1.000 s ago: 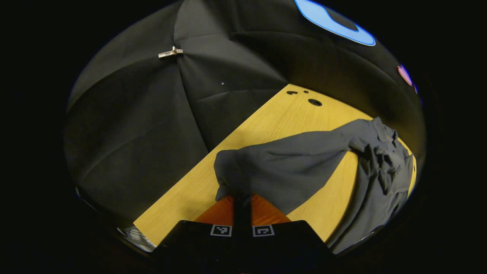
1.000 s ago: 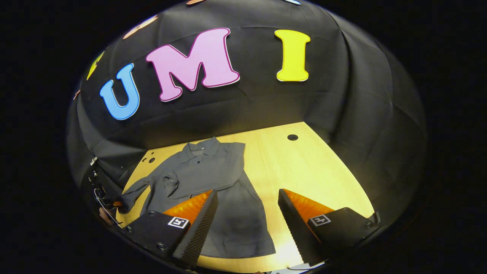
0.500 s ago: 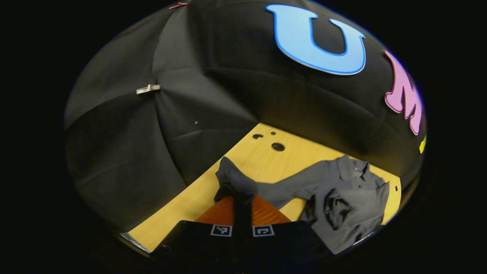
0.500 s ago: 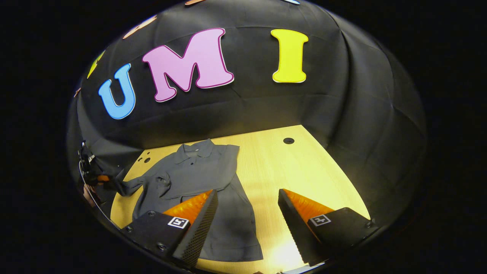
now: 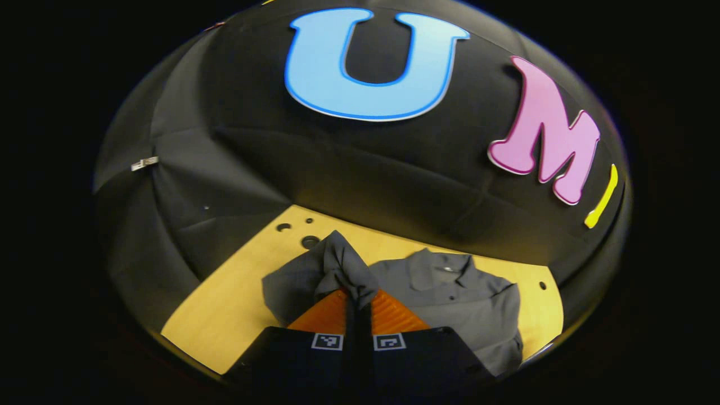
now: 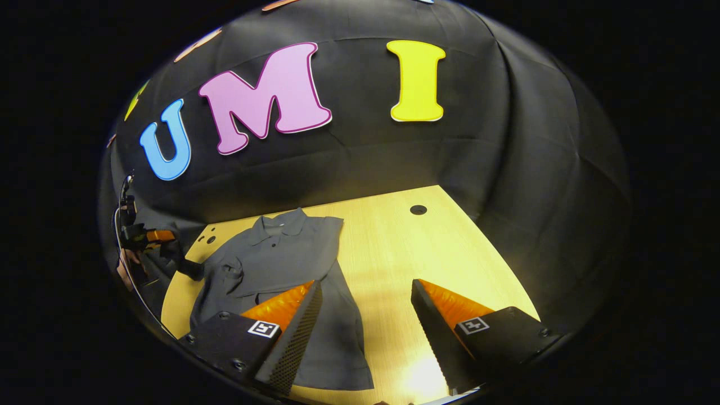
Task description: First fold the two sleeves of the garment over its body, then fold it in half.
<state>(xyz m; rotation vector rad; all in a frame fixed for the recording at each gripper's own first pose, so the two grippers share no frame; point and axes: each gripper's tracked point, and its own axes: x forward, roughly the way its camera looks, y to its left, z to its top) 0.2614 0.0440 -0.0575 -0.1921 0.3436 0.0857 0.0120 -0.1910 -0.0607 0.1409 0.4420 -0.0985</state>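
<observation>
Pinching 1 sleeve [image 5: 343, 270], left claw [image 5: 358, 297]

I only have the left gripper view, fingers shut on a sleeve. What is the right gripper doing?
Observer: In the right gripper view, the right gripper is open and holds nothing.
Operator: Where is it?
Observer: Above the garment's lower part and the bare table.
Operator: How does my sleeve look from there?
Observer: The left gripper holds the sleeve up off the table, by its edge.
</observation>
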